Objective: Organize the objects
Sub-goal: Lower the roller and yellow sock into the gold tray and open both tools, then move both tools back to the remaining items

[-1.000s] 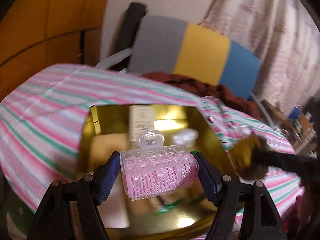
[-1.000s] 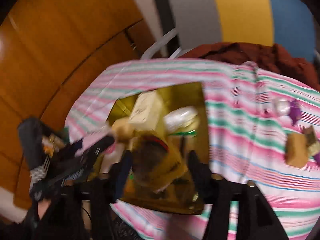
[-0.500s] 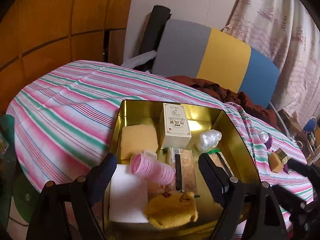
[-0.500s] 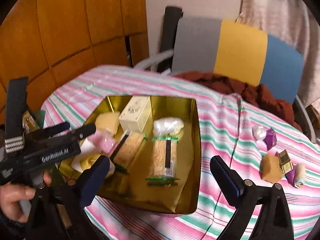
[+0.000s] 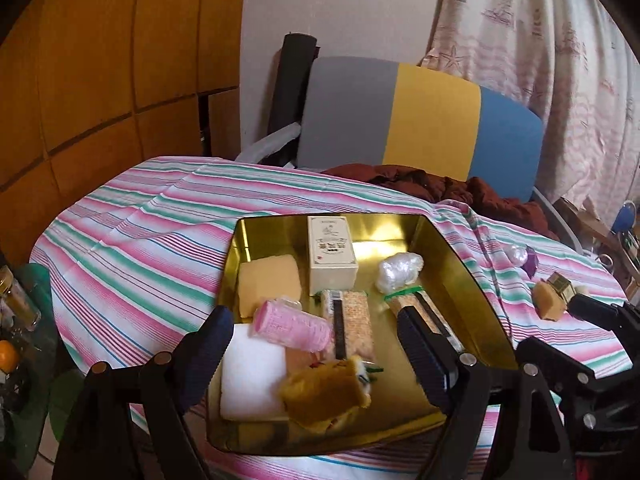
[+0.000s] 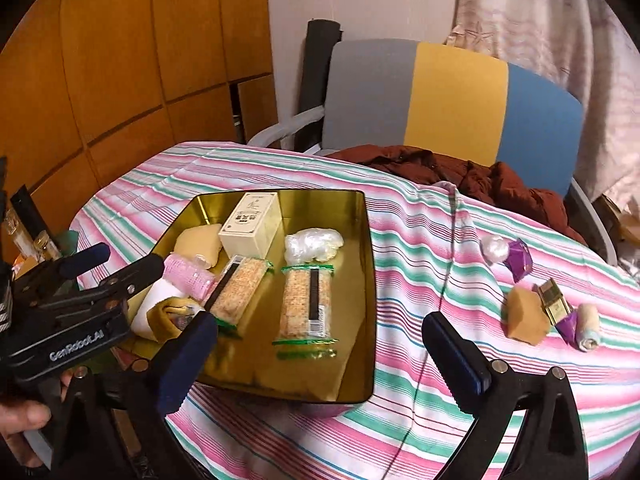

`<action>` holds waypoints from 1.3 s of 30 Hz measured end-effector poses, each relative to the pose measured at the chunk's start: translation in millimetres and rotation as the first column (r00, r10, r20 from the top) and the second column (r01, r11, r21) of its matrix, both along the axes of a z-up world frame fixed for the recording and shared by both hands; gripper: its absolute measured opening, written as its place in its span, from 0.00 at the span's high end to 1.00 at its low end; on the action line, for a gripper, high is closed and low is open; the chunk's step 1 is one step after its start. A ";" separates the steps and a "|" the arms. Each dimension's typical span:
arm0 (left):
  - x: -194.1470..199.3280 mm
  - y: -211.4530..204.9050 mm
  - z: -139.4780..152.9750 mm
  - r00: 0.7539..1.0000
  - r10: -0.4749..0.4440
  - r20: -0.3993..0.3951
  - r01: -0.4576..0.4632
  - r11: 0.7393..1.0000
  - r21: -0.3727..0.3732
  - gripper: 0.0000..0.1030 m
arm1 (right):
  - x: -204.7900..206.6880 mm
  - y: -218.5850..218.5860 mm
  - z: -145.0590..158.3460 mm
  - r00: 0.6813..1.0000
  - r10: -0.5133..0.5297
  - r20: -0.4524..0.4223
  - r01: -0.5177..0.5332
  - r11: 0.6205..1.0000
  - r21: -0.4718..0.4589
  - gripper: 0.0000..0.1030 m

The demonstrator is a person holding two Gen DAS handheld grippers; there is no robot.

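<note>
Room: wood wall, a curtain, and a chair (image 6: 452, 96) with grey, yellow and blue parts behind the table.
Table: round, under a striped cloth (image 5: 132, 240) of pink, green and white.
Gold tin (image 6: 362, 280): it sits on the cloth and holds many things.
Inside the tin: a pink roller (image 5: 292, 326), a cream box (image 5: 332, 254), a yellow sponge (image 5: 270, 280), a white pad (image 5: 250, 376), a yellow soft toy (image 5: 324, 394), two snack bars (image 6: 308, 300) and a clear plastic ball (image 5: 398, 270).
Pink roller: lying on its side, partly on the white pad and beside the sponge.
Left gripper (image 5: 316, 354): fingers spread wide, holding nothing, just over the near side of the tin.
Right gripper (image 6: 320, 364): fingers spread wide, holding nothing, over the tin's right edge and the cloth.
Still on the cloth: a brown wedge (image 6: 524, 316), a small gold box (image 6: 554, 300), purple wrapped bits (image 6: 518, 258) and a little roll (image 6: 588, 326), well apart from the tin.
</note>
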State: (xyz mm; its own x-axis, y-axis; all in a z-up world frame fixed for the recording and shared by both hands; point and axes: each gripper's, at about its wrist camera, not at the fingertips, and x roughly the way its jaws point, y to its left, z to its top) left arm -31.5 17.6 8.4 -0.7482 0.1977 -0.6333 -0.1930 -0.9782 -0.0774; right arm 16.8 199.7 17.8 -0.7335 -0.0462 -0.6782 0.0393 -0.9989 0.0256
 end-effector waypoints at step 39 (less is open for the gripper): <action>14.6 88.3 7.1 0.948 -0.318 0.019 0.317 0.948 0.034 0.18 | 13.7 246.9 -6.6 0.862 -0.485 0.150 0.502 0.858 -0.107 0.00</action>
